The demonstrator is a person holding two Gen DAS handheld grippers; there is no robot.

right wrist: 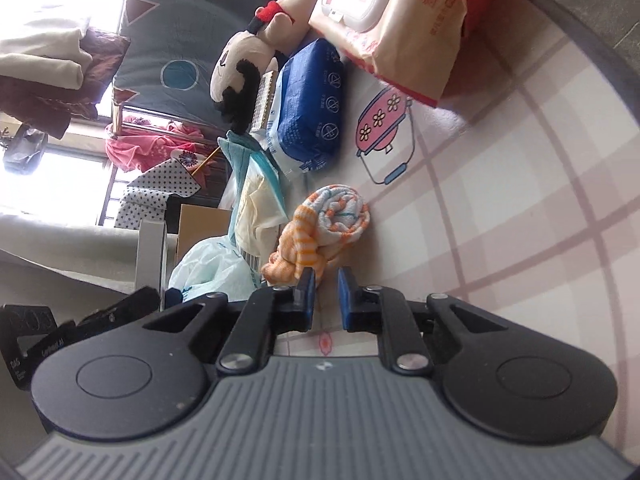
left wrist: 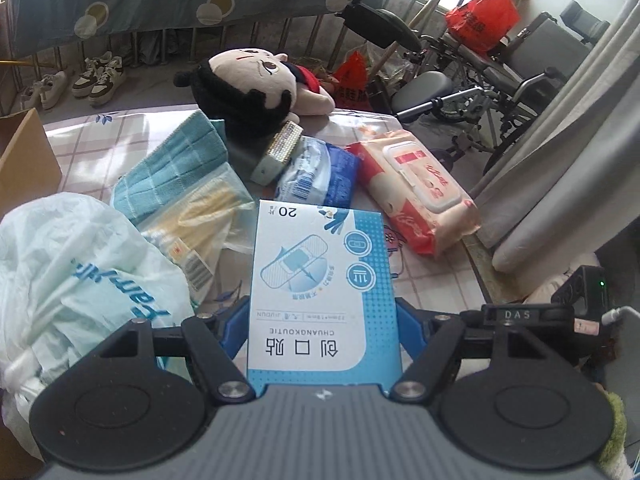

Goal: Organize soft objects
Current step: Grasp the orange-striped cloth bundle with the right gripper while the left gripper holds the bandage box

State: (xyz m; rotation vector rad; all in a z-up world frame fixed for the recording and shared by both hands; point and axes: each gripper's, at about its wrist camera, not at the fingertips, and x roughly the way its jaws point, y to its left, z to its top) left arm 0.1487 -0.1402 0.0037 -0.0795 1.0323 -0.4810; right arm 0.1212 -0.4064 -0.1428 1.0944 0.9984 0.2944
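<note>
My left gripper (left wrist: pixel 323 312) is shut on a blue-and-white bandage box (left wrist: pixel 322 280), held above the table. Beyond it lie a teal cloth (left wrist: pixel 176 168), a yellow pack in clear wrap (left wrist: pixel 200 220), a blue tissue pack (left wrist: pixel 320 180), a wet-wipe pack (left wrist: pixel 416 192) and a plush doll (left wrist: pixel 248 84). My right gripper (right wrist: pixel 325 280) is tilted sideways, its jaws narrowly apart and empty, just short of a rolled orange-striped sock (right wrist: pixel 320 232). The doll (right wrist: pixel 244 68), blue pack (right wrist: pixel 308 112) and wipes (right wrist: pixel 392 20) also show in the right wrist view.
A white plastic bag (left wrist: pixel 80 272) lies at the left beside a cardboard box (left wrist: pixel 24 160). The checked tablecloth (right wrist: pixel 500 200) covers the table. A wheelchair (left wrist: pixel 500 72) and a red bag (left wrist: pixel 484 20) stand beyond the table's far right edge.
</note>
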